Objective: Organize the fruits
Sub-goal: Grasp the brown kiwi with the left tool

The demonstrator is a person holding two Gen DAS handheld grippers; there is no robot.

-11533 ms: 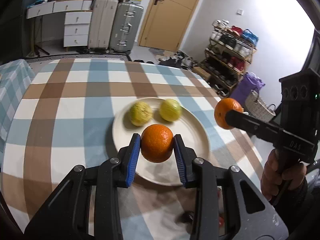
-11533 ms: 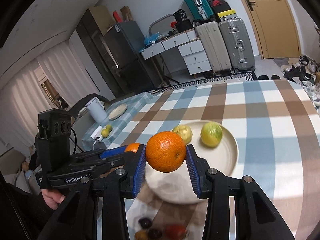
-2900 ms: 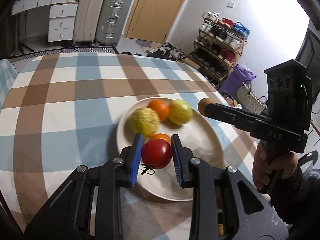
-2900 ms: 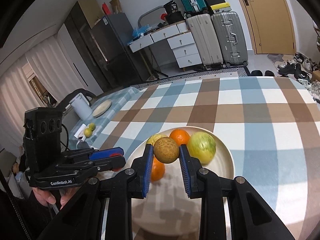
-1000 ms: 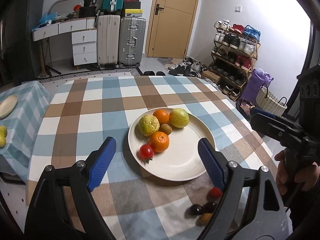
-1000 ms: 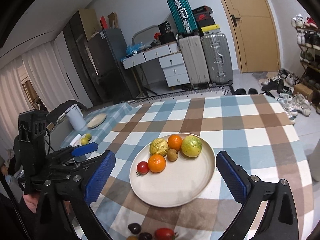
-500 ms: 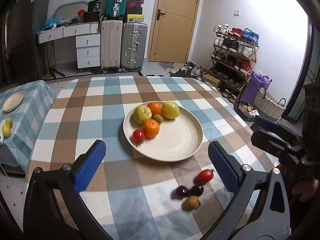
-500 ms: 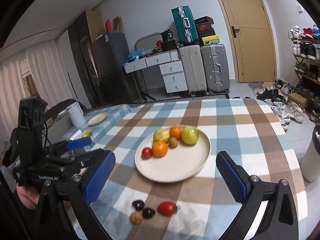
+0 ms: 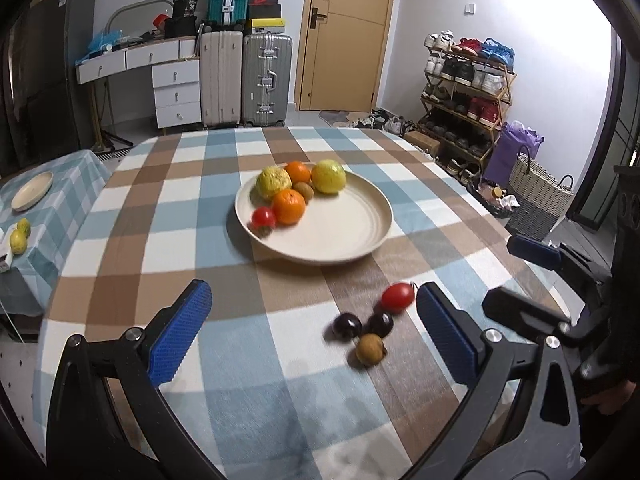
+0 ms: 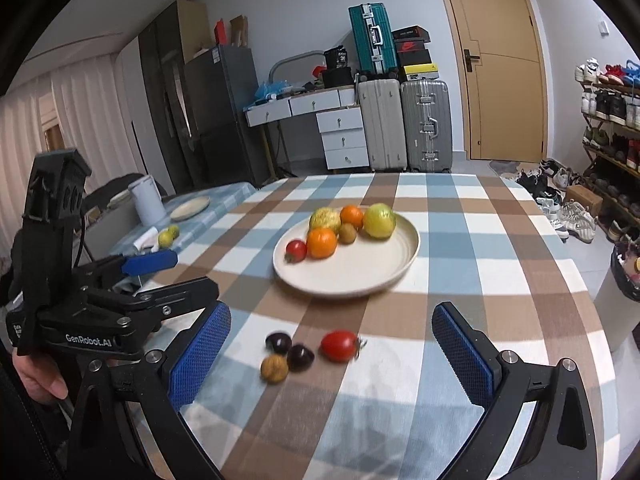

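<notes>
L tongs (image 9: 308, 334) wide open, nothing between pads; jaws were just opening. R tongs (image 10: 332, 354) spread wide too, empty. Both hang over near part of checked bench (image 9: 168, 216). Plate (image 9: 352, 232) mid-bench w/ 2 yellow-green fruits, 2 oranges, kiwi, small tomato (image 9: 263, 217) at its left edge. Loose on bench near plate, ahead of tongs: red tomato (image 10: 339, 345), 2 dark fruits, 1 brown fruit (image 10: 274, 368), clustered close.

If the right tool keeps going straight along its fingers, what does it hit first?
Probably the loose fruit on the tablecloth: the red tomato and dark fruits lie between the open right tool fingers, before the plate. Depth is uncertain.
</notes>
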